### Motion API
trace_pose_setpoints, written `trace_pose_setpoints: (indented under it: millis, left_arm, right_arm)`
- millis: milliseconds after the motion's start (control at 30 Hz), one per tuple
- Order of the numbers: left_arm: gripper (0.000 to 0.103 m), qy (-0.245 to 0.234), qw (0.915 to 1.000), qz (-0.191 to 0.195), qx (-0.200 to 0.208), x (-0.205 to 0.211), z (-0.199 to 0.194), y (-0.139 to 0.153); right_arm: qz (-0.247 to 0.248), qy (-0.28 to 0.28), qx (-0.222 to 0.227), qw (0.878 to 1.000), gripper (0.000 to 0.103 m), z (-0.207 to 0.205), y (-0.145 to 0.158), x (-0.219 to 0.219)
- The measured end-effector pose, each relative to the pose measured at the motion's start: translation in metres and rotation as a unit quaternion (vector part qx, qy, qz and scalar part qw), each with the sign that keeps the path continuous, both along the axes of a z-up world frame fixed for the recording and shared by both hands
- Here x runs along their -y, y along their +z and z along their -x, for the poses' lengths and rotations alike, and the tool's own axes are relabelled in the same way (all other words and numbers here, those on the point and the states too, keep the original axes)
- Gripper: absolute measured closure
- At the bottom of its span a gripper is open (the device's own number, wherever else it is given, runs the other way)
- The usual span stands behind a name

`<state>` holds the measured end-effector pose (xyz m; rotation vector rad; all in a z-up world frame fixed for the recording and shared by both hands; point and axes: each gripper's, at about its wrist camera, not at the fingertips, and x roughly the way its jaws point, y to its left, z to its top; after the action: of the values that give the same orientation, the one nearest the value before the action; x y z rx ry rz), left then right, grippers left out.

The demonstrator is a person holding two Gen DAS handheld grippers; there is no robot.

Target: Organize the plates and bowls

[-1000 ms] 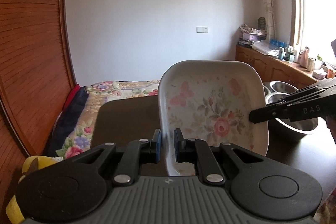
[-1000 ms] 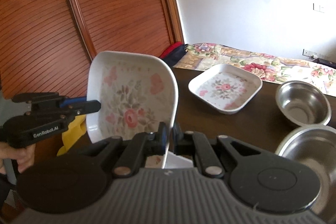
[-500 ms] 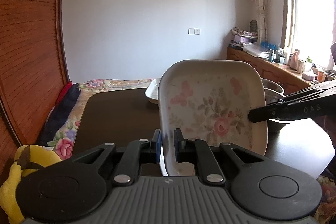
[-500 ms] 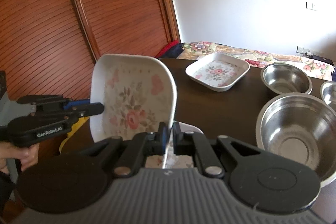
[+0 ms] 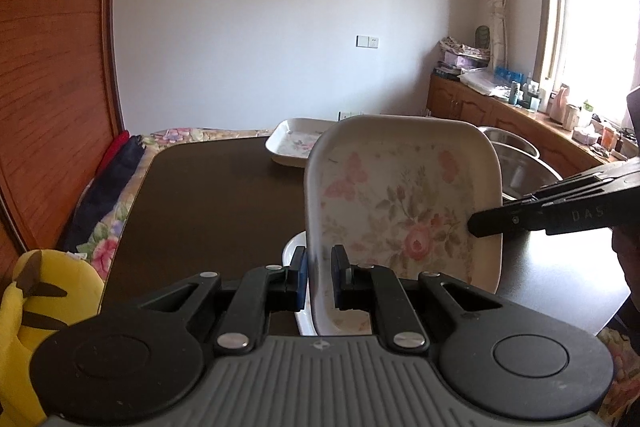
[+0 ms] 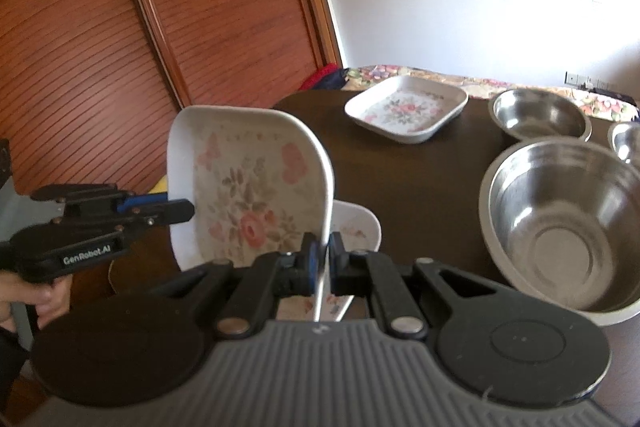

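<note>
Dark brown wooden table [image 5: 208, 195] fills the left wrist view. Above its near edge the white square floral plate [image 5: 400, 211] stands tilted on edge, over a second floral plate [image 5: 294, 253] lying flat. The left gripper [image 5: 319, 277] pinches the plate's left rim; the right gripper [image 5: 520, 217] clamps the opposite rim.

From the right wrist view, the right gripper [image 6: 323, 265] is shut on the thin rim, with steel bowls [image 6: 560, 223] on the table beside it. The plate looks stiff, glossy and breakable, so opposite rims suit it best.
</note>
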<state>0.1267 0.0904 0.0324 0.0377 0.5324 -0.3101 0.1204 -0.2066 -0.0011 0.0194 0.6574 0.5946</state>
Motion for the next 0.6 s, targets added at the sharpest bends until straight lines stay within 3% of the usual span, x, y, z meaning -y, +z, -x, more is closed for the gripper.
trace_pose_setpoints:
  millis: [600]
  left_arm:
    - [0.061,0.015,0.9996,0.003,-0.025,0.005,-0.011,-0.01]
  right_arm:
    - [0.005,-0.004,-0.014,1.0,0.095,-0.005,-0.013,-0.006]
